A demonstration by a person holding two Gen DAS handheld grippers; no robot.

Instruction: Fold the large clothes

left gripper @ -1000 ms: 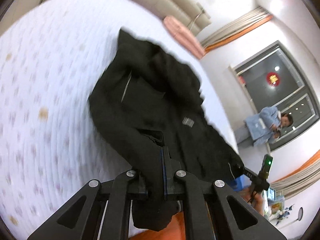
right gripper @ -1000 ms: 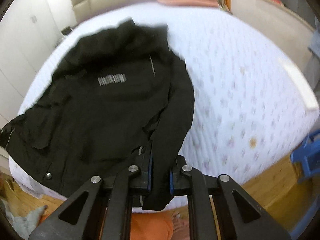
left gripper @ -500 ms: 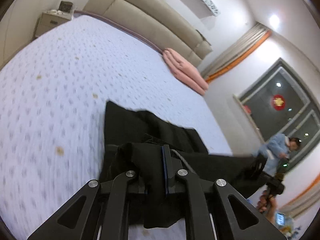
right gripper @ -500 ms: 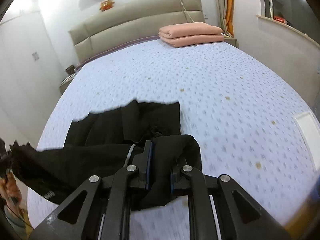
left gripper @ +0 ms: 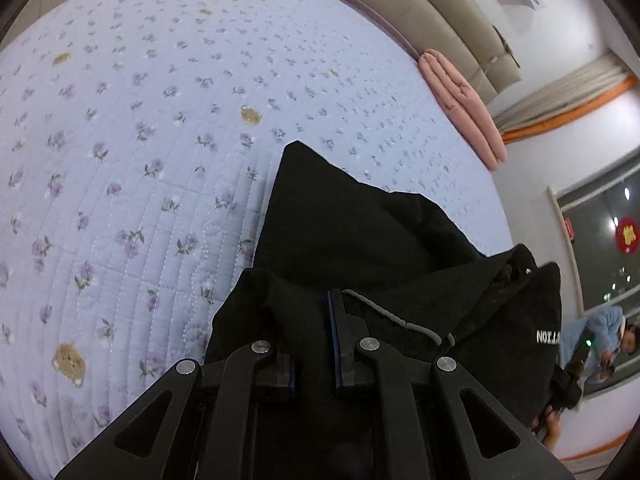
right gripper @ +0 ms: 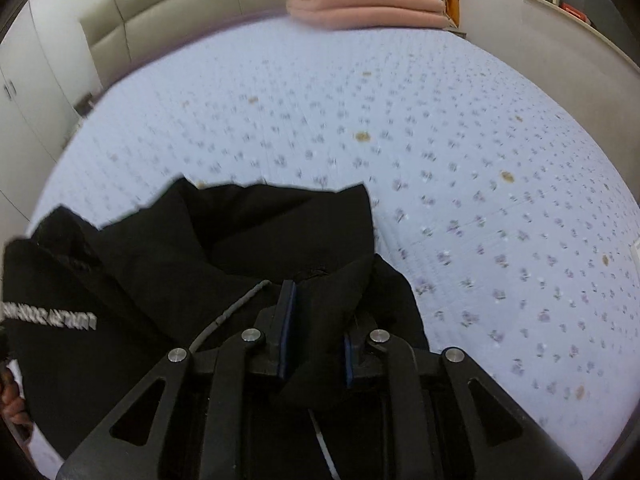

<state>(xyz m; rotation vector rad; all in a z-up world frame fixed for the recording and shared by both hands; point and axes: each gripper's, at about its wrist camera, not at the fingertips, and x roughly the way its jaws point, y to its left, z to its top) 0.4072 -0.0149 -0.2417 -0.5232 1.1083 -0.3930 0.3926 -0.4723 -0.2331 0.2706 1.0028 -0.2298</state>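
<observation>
A large black jacket [left gripper: 360,232] with white lettering lies bunched on the near part of a bed with a lilac floral quilt [left gripper: 140,140]; it also shows in the right wrist view [right gripper: 260,232]. My left gripper [left gripper: 314,320] is shut on a fold of the jacket, cloth draped over its fingers. My right gripper [right gripper: 316,320] is shut on another fold of the jacket near its collar. A grey drawcord [right gripper: 236,308] runs beside the right gripper's left finger. Both grippers hold the cloth just above the quilt [right gripper: 480,200].
A folded pink blanket [right gripper: 364,6] lies at the head of the bed by the beige padded headboard [right gripper: 192,8]. A person in light blue [left gripper: 600,340] stands by the window at right. White wardrobes [right gripper: 24,92] stand at left.
Both grippers have carried the jacket's lower part up and forward over the rest, then come down towards the quilt. The jacket, spread flat a second ago, now lies doubled and bunched.
</observation>
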